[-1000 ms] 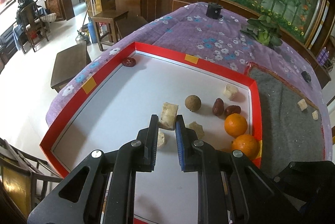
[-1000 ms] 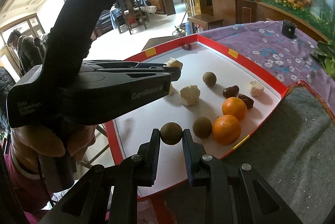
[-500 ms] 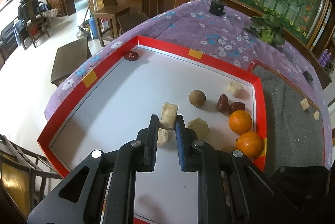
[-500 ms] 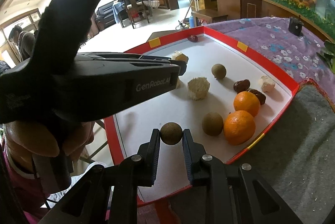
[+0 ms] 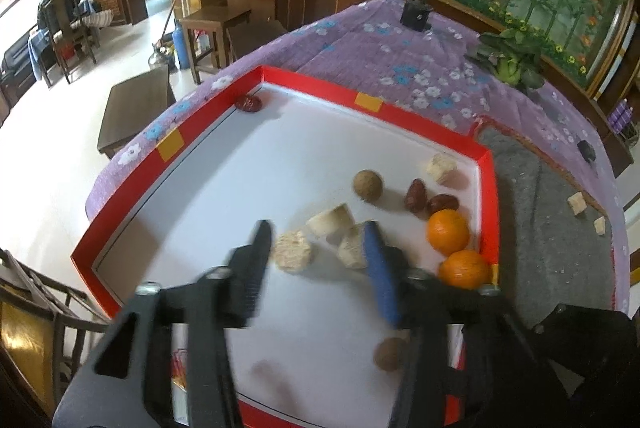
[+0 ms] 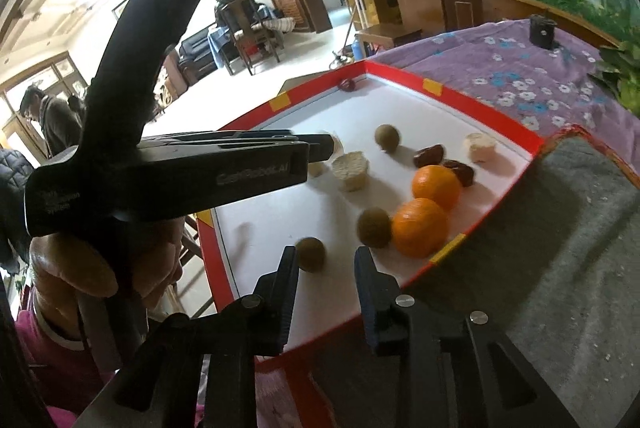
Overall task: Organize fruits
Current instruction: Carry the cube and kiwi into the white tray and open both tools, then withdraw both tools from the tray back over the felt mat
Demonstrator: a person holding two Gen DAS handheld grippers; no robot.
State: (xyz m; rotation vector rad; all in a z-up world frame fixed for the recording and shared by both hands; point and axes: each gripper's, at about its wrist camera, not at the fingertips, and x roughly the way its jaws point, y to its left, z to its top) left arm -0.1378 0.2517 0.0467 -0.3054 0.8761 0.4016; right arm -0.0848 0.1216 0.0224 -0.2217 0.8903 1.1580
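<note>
Beside the oranges (image 6: 420, 226), brown fruit (image 6: 374, 228)

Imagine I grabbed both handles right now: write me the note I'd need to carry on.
Left gripper: jaws opening, gripping nothing; pale chunks lie on the tray between and just beyond its fingers.
Right gripper: jaws opening, a brown ball lying loose on the tray just beyond its tips.
In the tray: two oranges side by side near the right wall, another brown ball against the nearer orange, a third farther back, two dates behind the oranges, one date alone in the far corner.
Outside, on the grey mat: two pale chunks.
Left, probably: gather those strays with their kinds.
</note>
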